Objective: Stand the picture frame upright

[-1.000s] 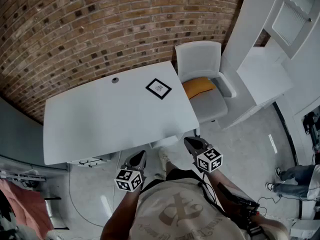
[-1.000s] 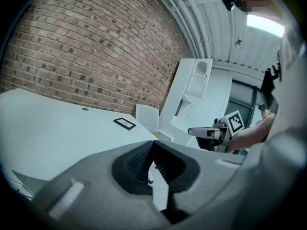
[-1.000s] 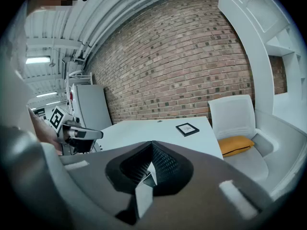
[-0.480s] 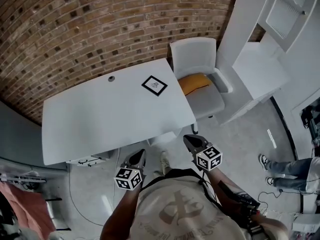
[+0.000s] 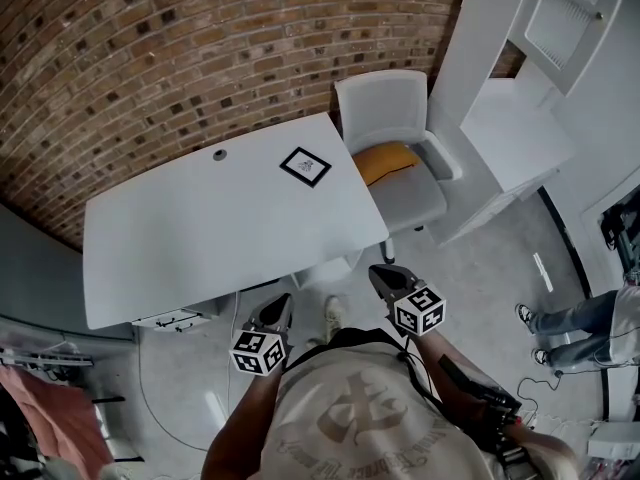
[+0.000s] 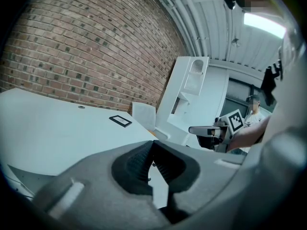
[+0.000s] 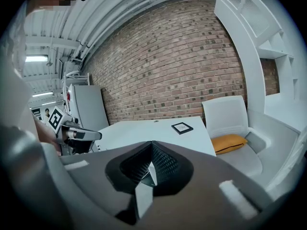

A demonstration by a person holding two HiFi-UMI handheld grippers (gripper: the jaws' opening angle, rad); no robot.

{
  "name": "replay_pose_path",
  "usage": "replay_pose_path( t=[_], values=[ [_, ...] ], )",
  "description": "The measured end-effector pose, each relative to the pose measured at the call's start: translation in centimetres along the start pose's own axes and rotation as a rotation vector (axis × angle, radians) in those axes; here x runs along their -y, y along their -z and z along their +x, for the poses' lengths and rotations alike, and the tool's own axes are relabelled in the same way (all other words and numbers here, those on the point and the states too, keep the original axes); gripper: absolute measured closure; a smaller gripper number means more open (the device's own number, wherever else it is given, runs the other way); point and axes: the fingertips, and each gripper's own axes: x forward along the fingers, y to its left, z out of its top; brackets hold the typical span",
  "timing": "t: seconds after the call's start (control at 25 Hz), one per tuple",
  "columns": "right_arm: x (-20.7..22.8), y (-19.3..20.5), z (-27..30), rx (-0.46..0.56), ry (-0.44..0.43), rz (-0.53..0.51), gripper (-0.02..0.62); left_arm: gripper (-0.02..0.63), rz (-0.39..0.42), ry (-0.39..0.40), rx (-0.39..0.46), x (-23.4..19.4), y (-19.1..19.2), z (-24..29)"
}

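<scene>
I am holding the left hand-held gripper (image 5: 278, 306) and the right hand-held gripper (image 5: 382, 274) low in the frame, off the near edge of the white worktop (image 5: 200, 238), each with its jaws pressed together on nothing. The picture frame (image 5: 305, 165) is lying flat near the worktop's upper right corner, beside the white chair (image 5: 390, 108).

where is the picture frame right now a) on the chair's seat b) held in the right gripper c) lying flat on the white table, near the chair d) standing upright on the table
c: the picture frame lies flat on the white table, at the corner nearest the chair.
</scene>
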Motion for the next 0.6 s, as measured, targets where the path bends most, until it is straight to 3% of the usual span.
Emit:
replay_pose_path(
  t=[0.6],
  values=[
    [1.4,0.4,2.3,-0.017,0.013,0.037,0.588,0.601,-0.006,-0.015,-0.031,-1.6,0.2,0.8]
  ],
)
